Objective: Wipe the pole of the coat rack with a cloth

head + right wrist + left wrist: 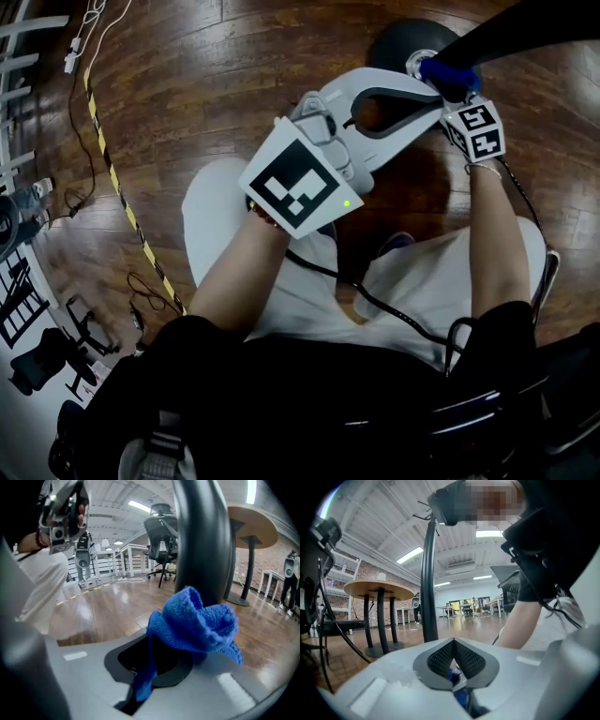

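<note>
Jaws of the right gripper (448,86) clamp the one blue cloth (197,620), bunched against the coat rack's single dark pole (201,536). Those of the left gripper (453,641) are pressed together near that pole. Two marker cubes (300,183), one per gripper, show square black-and-white patterns.

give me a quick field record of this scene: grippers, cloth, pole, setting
right gripper: shut on the blue cloth
left gripper: jaws together, tips close to the cloth in the head view; a bit of blue shows low between them, and I cannot tell what it is
cloth: bunched ahead of the right jaws, apparently against the pole
pole: dark, upright; being worked low down, near its round base
setting: wooden floor
</note>
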`<state>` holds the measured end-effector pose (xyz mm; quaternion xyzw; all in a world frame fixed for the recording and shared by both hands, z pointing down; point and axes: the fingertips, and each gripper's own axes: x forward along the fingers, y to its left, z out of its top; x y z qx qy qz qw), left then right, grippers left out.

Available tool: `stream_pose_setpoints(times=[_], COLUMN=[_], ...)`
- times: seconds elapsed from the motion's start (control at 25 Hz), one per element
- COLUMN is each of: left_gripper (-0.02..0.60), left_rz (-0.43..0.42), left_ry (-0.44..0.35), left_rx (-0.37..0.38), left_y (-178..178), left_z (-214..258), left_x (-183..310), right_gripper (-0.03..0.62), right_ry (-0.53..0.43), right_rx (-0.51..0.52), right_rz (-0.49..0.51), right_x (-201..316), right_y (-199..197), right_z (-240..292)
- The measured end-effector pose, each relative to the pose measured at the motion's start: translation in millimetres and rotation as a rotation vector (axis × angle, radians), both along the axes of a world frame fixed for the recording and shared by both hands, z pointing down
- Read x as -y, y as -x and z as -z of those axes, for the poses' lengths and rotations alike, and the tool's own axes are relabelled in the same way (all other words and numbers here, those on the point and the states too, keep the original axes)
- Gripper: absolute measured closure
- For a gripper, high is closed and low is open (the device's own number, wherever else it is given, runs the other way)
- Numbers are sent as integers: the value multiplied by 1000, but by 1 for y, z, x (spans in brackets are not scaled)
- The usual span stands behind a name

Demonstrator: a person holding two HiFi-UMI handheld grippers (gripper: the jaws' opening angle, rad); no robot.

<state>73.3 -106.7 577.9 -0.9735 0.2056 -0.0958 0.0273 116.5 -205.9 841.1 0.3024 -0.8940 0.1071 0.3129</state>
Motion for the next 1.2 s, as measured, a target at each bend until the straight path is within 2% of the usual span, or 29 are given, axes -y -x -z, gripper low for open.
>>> stream_pose_setpoints(times=[0.04,0.16,0.32,0.4,0.48,0.6,0.72,0.92,1.04,1.12,1.2], left_gripper=[588,588,588,588,588,588,588,588,588,588,588], left_rz=[2,-6,-45,-55,-25,29,48,13,-28,-34,-23], left_ry=[-10,-3,-32,-20,-1,-20,-65,-163,-219,-237,-236], left_rx=[13,-17,5,-28,-76,-98,-95,-84,-111,-113,-125], left_y=[-1,-7,-18,-15,-8,0,-4,-26,-37,-39,-37], left_z=[1,5,-6,-4,8,41,83,155,190,211,232], left_x=[2,6,7,8,17,34,46,46,39,36,37], right_gripper=[574,574,574,574,574,574,574,574,574,574,574], right_ry=[-4,-37,-133,-165,-179,-198,-242,-363,-446,-491,-514], right_rx=[-3,7,67,95,89,70,114,198,187,186,238], right_rz=[41,134,151,155,206,286,285,258,257,256,258], right_x=[-2,-7,-7,-10,-13,-19,-15,-8,-5,-6,-13], right_y=[1,4,-1,-2,1,-2,-10,-9,-7,-3,5], right_z=[12,48,113,146,174,218,273,356,399,426,456])
